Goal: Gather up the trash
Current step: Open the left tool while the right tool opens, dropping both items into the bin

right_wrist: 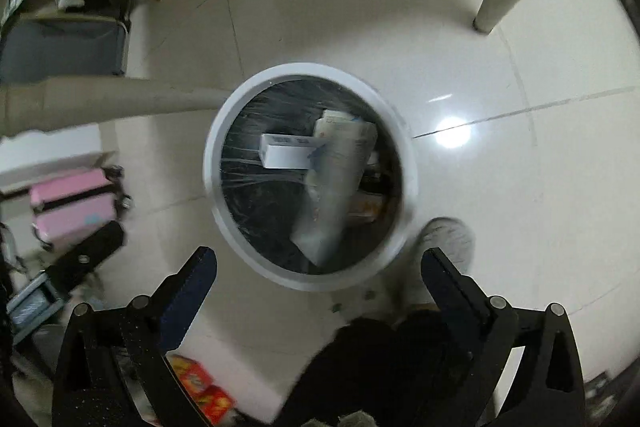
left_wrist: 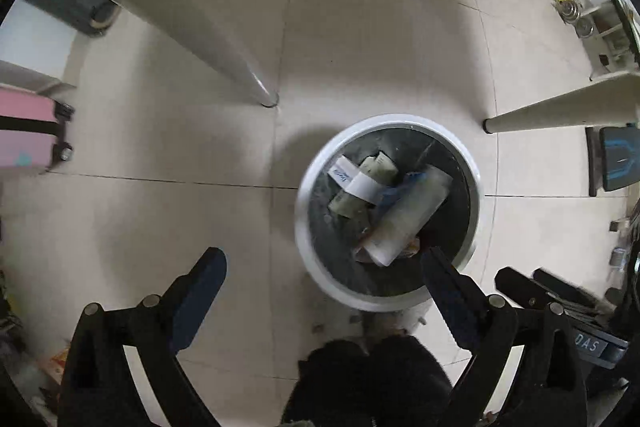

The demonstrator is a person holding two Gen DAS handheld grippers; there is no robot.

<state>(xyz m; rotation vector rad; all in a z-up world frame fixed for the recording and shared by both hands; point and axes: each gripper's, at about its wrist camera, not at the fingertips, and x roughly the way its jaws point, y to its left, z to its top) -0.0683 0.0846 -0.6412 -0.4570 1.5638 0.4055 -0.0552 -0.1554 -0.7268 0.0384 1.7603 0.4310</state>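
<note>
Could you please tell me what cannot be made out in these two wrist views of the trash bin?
- Left wrist view: the bin's near rim, hidden behind the open left gripper.
- Right wrist view: print on the white box and the pale wrapper, lost to motion blur.
- Both views: anything beneath the top trash, covered by it.

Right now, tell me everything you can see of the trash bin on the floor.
The trash bin is round with a white rim, looks like plastic, and is lined with a dark glossy bag. It stands upright on the pale tiled floor, open, no lid in view. Inside lie a small white box, a pale crumpled wrapper and a greenish pack. Both grippers hover above, open, not touching it.
</note>
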